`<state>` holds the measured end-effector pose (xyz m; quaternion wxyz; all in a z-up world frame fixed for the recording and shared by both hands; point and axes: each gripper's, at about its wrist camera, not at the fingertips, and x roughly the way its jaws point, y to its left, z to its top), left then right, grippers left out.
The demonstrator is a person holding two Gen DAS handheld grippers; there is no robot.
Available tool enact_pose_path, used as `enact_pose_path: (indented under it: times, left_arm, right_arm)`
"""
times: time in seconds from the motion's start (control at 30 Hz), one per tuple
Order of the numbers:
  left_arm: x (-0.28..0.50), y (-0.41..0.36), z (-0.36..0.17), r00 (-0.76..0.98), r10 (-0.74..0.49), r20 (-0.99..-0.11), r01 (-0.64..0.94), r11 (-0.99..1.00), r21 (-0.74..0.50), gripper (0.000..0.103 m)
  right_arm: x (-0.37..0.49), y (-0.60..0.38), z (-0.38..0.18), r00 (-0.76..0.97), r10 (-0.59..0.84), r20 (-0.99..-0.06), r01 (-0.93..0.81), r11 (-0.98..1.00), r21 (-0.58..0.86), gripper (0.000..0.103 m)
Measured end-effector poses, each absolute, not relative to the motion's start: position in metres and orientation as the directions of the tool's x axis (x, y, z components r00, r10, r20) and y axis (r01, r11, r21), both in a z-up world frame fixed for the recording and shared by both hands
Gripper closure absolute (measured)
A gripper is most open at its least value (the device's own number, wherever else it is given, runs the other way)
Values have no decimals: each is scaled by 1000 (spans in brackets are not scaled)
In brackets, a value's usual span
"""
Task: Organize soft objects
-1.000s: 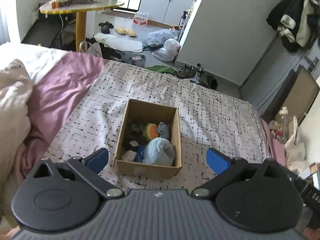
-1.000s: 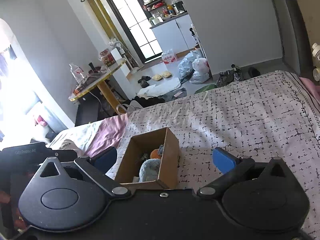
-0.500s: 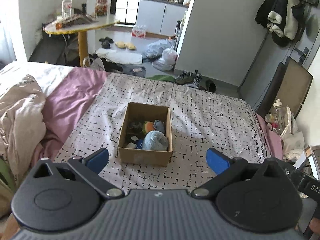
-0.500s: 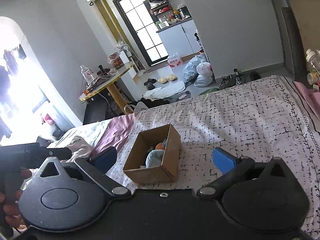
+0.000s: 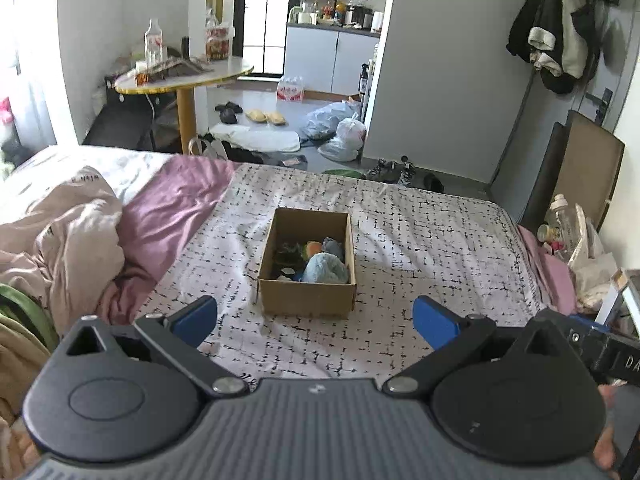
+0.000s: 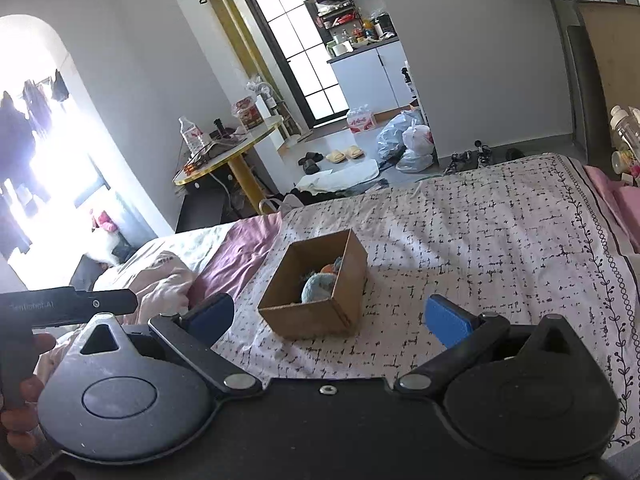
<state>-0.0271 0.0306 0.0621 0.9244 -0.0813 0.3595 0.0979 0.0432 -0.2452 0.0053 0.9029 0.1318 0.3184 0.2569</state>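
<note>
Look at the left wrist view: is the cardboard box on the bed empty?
No, the cardboard box holds soft toys, including a blue plush.

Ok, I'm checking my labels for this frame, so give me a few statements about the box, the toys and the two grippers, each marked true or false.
1. The cardboard box sits on the patterned bedspread. True.
2. The left gripper is shut on a toy. False: its jaws are wide open and empty.
3. A light blue plush lies inside the box. True.
4. The right gripper touches the box. False: it is open, short of the box.
5. The box is closed with a lid. False: its top is open, toys visible.
</note>
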Motion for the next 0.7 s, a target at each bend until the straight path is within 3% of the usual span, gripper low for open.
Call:
enact_pose_path:
  times: [0.5, 0.7]
  left_arm:
    - [-34, 20, 34, 669, 120, -733, -248, 966, -68, 0]
    - [-37, 14, 38, 694, 118, -710, -226, 972, -59, 0]
  right_arm:
    - [21, -230, -4, 614, 557, -560, -444, 830, 338, 0]
    - [21, -234, 0, 624, 552, -554, -433, 834, 342, 0]
